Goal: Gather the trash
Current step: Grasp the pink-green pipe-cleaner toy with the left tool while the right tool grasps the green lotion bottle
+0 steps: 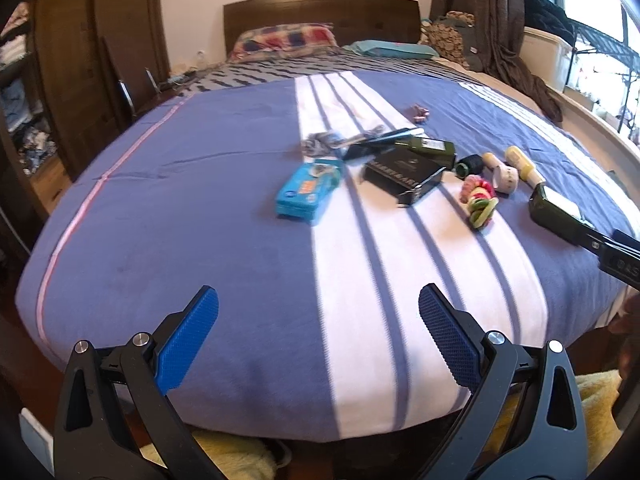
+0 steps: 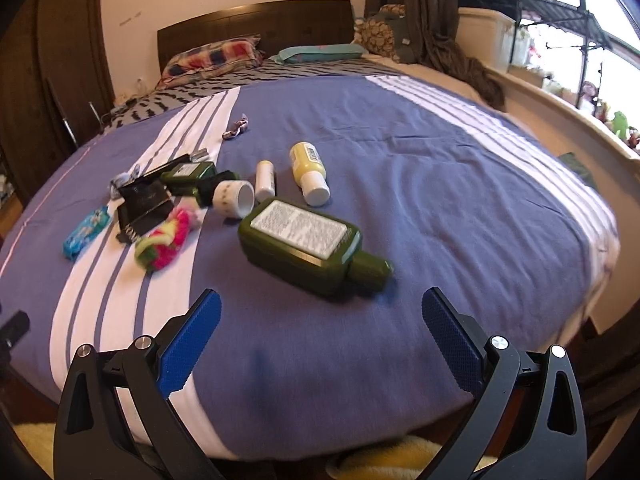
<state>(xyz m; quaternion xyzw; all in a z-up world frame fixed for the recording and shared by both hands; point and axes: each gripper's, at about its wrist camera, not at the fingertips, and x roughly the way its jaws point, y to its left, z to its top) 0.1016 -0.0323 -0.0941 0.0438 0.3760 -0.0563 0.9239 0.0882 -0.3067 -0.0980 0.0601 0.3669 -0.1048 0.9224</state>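
Blue-padded left gripper (image 1: 318,334): hanging over the bed's (image 1: 200,220) near edge, jaws apart, gripping nothing.
Right gripper (image 2: 322,336): also gaping wide, empty.
Large green bottle (image 2: 308,248): lying flat (label up) just ahead of the right gripper.
Other trash: lying clustered mid-bed, teal packet (image 1: 308,188), black box (image 1: 404,174), yellow bottle (image 2: 308,170).

Each hand-held gripper, left (image 1: 318,338) and right (image 2: 322,340), has black plastic arms, 2 blue textured pads (image 2: 192,346) and silver screws.
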